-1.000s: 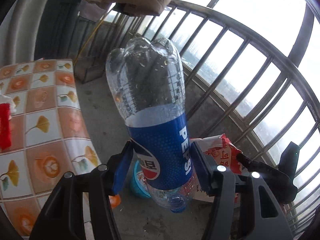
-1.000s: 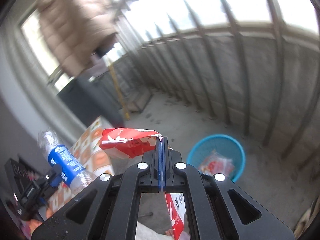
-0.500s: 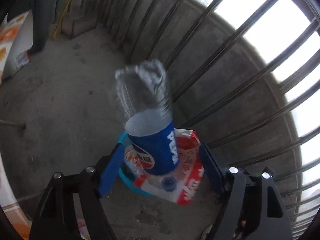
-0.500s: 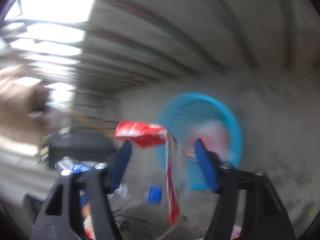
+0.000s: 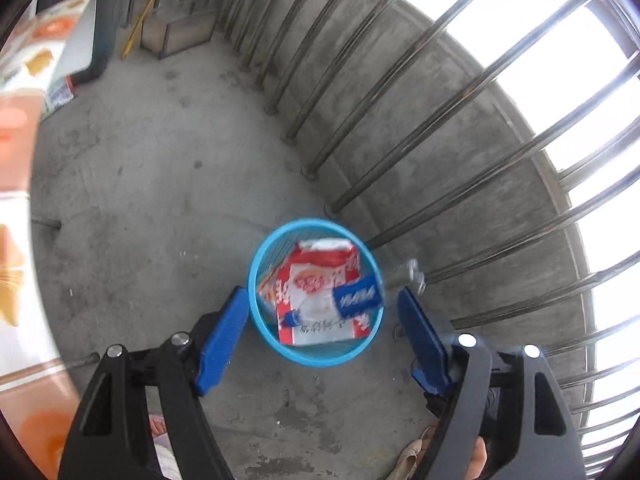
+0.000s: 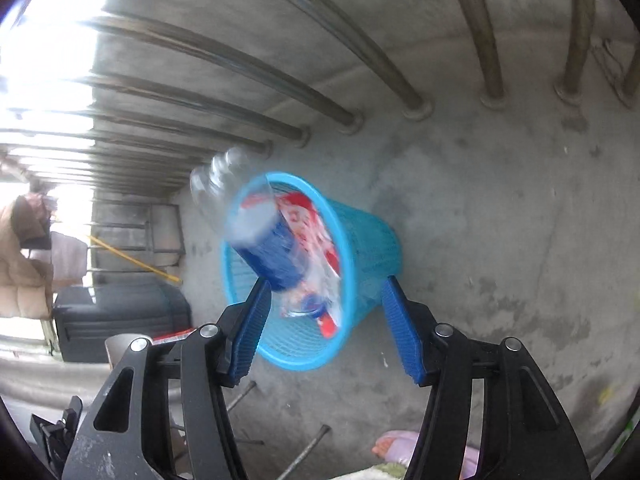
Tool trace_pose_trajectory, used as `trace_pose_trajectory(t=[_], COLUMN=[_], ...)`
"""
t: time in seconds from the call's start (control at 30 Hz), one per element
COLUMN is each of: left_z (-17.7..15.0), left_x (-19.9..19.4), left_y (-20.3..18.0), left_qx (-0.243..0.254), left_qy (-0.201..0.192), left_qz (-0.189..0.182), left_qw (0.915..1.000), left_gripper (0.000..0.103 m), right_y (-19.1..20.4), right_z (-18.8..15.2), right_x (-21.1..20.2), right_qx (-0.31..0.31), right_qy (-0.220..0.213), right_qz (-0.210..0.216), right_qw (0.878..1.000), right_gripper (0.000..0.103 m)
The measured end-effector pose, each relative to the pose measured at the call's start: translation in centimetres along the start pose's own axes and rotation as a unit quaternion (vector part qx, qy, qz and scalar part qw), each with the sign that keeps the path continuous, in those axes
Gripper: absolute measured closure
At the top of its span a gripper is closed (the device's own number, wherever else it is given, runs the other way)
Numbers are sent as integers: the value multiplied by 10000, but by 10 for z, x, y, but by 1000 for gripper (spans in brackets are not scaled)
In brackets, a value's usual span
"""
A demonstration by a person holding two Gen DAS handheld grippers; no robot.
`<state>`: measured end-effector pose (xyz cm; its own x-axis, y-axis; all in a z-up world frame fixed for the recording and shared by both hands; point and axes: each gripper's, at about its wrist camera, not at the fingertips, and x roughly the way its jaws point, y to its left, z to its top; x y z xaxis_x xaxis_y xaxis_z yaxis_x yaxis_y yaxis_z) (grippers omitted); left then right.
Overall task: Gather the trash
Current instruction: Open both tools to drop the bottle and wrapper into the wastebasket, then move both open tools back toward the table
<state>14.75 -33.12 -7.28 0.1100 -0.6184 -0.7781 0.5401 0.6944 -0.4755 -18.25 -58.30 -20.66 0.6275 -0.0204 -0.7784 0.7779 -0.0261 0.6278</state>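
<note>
Low in the frame's centre, a plastic bottle tips cap-first into the blue basket atop a red snack wrapper. The left gripper and right gripper gape wide, holding nothing. Both pieces look binned; any remaining trash is out of view.

Plastic bottle, ahead of and between the spread jaws of the right gripper: motion-blurred, label unreadable, cap end a smear.

From the left gripper, same bottle ahead between the jaws; its clear body past the right jaw is nearly lost against the concrete (only a faint glint).

Red-and-white wrapper in the blue basket: partly covered by the bottle; print too small to read.

Basket floor hidden under the trash.

Left of the left jaw: patterned tabletop, blurred, cut by the frame edge.

Below the right gripper's jaws, a foot, mostly hidden behind the gripper body.
</note>
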Motion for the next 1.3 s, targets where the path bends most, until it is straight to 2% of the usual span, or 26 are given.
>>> trace_pose_trajectory(t=[0.23, 0.4, 0.53, 0.63, 0.73, 0.83, 0.87, 0.93, 1.03, 1.1, 1.23, 1.3], left_z=[-5, -15, -30, -43, -59, -79, -87, -98, -113, -120, -124, -122], left_x=[-48, -97, -147, -186, -226, -259, -271, -284, -305, -316, -331, -335], left_y=[-2, 11, 33, 59, 94, 139, 159, 185, 225, 246, 271, 277], left_qx=[125, 257, 323, 304, 118, -293, -520, -833, -1281, -1458, -1602, -1644], left_qy=[-329, -637, -1159, -1538, -1991, -2368, -2467, -2553, -2694, -2809, -2944, -2972], left_qz=[-67, -72, -38, 142, 353, 655, 787, 940, 1139, 1225, 1270, 1271], left_qw=[9994, 9976, 9927, 9875, 9793, 9689, 9645, 9587, 9476, 9406, 9336, 9319], left_gripper=[28, 28, 28, 28, 28, 27, 27, 27, 27, 27, 27, 27], right_y=[28, 61, 96, 132, 176, 223, 242, 266, 302, 324, 363, 381], right_z=[-9, -23, -35, -51, -76, -116, -137, -166, -220, -263, -334, -362], right_x=[-8, -15, -29, -41, -47, -46, -43, -38, -26, -17, 2, 10], right_qx=[-443, -896, -1535, -2177, -2894, -3654, -3933, -4253, -4719, -5037, -5413, -5563], right_qy=[40, 106, 2, -67, 40, 251, 409, 667, 1213, 1600, 2211, 2365], right_qz=[188, 250, 416, 558, 749, 985, 1085, 1227, 1467, 1668, 1898, 1928], right_qw=[9988, 9956, 9873, 9744, 9543, 9253, 9121, 8942, 8608, 8324, 7887, 7729], right_gripper=[45, 42, 36, 34, 34, 33, 32, 32, 32, 32, 32, 33])
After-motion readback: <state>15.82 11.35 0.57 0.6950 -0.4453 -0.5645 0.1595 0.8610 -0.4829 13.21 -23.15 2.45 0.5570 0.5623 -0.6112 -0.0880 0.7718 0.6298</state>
